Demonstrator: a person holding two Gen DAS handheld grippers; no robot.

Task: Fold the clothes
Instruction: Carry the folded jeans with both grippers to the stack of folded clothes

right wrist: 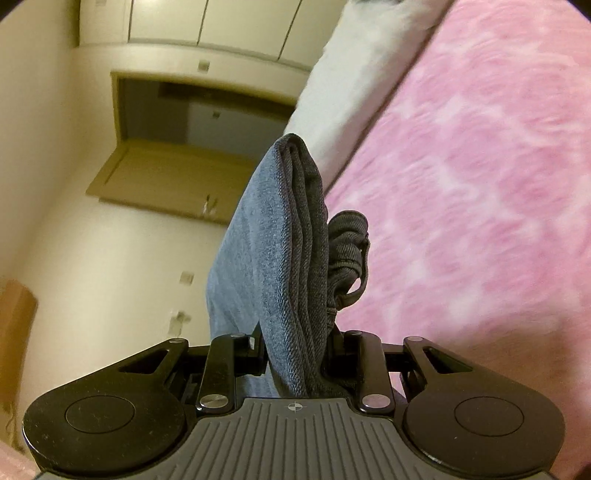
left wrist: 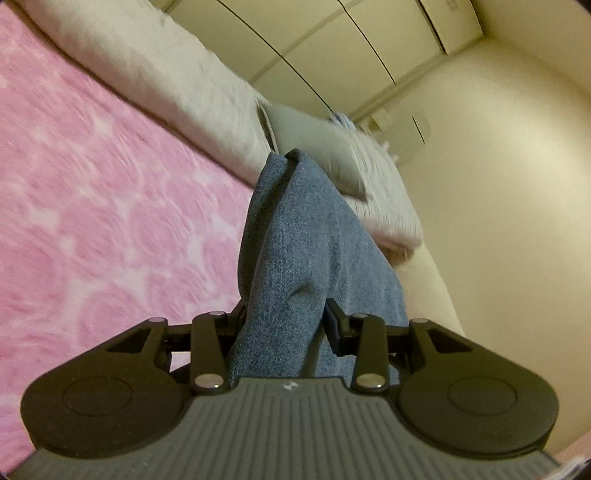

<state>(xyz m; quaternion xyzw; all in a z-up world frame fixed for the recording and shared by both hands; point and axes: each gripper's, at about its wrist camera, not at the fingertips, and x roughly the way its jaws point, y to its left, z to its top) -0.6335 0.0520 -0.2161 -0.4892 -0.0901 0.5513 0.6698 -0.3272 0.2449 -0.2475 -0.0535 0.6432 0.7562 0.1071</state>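
From the left wrist view, the left gripper [left wrist: 286,325] is clamped on a thick run of blue denim garment [left wrist: 295,240], which stands up between its fingers and rises away from the camera. The cloth is lifted clear of the pink blanket [left wrist: 92,184] on the bed, with a white pillow [left wrist: 155,74] and a grey cushion [left wrist: 314,147] beyond it. The surroundings are smeared, so the gripper seems to be in motion. To carry this well, the pinch should stay firm, since denim is heavy and can slide out.

From the right wrist view, the right gripper [right wrist: 295,350] is likewise closed on the denim garment [right wrist: 273,258], here showing several stacked layers and a bunched, ribbed end hanging on the blanket side. The pink blanket [right wrist: 480,166] lies off to one side; a wardrobe [right wrist: 207,22] and an open doorway [right wrist: 192,122] lie on the other.

With both ends held in the air, I judge a fold or a laying-down is under way. Keeping the two grippers level and the span between them taut would let the layers land aligned; the loose bunched end could tuck under unevenly.
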